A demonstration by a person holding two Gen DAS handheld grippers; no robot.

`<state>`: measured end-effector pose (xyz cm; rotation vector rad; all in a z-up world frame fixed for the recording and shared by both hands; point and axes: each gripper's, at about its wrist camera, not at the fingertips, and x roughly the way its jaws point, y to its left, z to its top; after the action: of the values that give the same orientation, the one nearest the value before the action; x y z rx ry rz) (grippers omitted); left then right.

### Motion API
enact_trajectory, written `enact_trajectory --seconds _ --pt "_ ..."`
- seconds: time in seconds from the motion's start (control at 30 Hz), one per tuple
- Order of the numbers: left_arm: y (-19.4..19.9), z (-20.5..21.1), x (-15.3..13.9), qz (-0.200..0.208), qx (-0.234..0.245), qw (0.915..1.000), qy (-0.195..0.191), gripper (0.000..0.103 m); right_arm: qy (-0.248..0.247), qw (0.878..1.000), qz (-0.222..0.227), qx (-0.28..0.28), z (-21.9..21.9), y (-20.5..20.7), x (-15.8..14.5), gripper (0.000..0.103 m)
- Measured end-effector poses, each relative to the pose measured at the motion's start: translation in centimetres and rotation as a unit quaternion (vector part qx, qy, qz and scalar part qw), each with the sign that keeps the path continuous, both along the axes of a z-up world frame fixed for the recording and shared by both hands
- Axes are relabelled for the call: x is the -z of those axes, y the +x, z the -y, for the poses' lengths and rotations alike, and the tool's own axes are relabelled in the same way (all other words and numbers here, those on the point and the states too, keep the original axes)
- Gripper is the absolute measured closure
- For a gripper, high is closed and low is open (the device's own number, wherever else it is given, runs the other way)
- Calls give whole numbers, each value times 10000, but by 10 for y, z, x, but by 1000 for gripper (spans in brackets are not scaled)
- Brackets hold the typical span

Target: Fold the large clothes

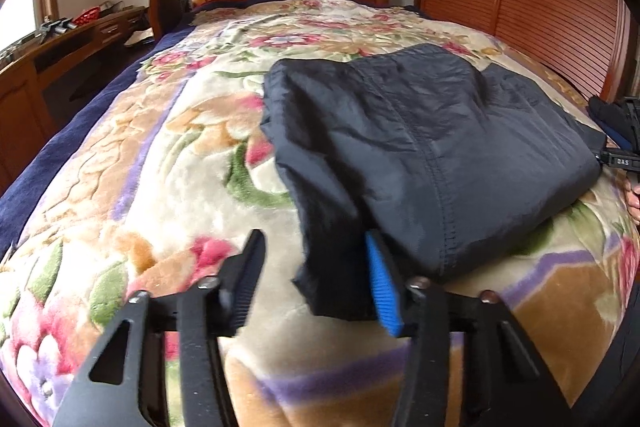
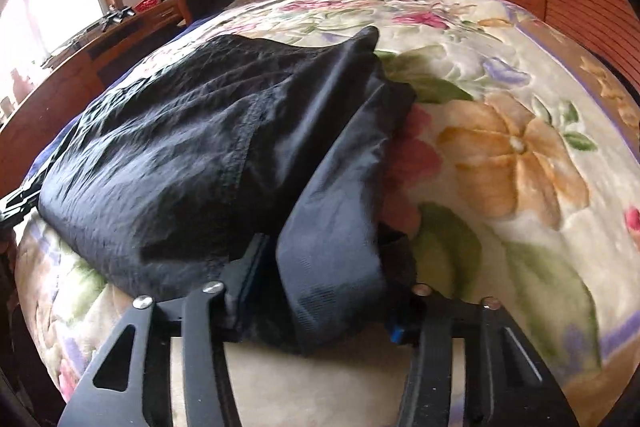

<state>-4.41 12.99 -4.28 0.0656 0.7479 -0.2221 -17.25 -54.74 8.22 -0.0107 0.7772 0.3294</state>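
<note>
While the left gripper [image 1: 316, 275] gapes beside the dark garment [image 1: 420, 147], the right gripper [image 2: 332, 291] clamps its edge

Matt dark cloth garment [image 1: 420, 147] on plush blanket [image 1: 160, 167]

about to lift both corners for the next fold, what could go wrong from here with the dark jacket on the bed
1. In the left wrist view the left gripper has only a thin hanging corner of the dark crinkly nylon garment between its fingers, nearer the blue pad; it may slip free.
2. The right gripper straddles a thick bunched fold, so layers could shift unevenly.
3. The garment lies on a plush floral blanket, which might drag and undo the folds made so far.
</note>
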Motion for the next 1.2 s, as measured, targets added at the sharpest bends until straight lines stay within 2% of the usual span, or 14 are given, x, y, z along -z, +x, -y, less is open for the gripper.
enact_trajectory --seconds 0.07,0.13,0.2,0.27,0.6,0.7,0.97,1.2 --pt "0 4 -1 -38 89 9999 -48 78 -77 9999 46 -52 -4 -2 -1 68" --pt "1 8 -2 -63 129 9999 -70 87 -124 9998 112 -101 -7 -4 -1 82" --pt "0 10 -5 -57 119 9999 -94 92 -180 9996 228 -66 -7 -8 -5 89" --pt "-3 10 -10 6 95 9999 -94 95 -145 9993 331 -21 -4 -15 -9 91" --pt "-52 11 -53 560 91 9983 -130 96 -163 9971 742 64 2 -62 -38 93" --pt "-68 9 -59 586 122 9981 -165 96 -175 9963 836 22 7 -84 -46 93" --pt "-118 6 -65 624 155 9978 -174 96 -278 9951 942 -116 10 -146 -56 93" --pt "-148 11 -65 681 143 9976 -3 96 -481 9945 924 -137 7 -166 -57 93"
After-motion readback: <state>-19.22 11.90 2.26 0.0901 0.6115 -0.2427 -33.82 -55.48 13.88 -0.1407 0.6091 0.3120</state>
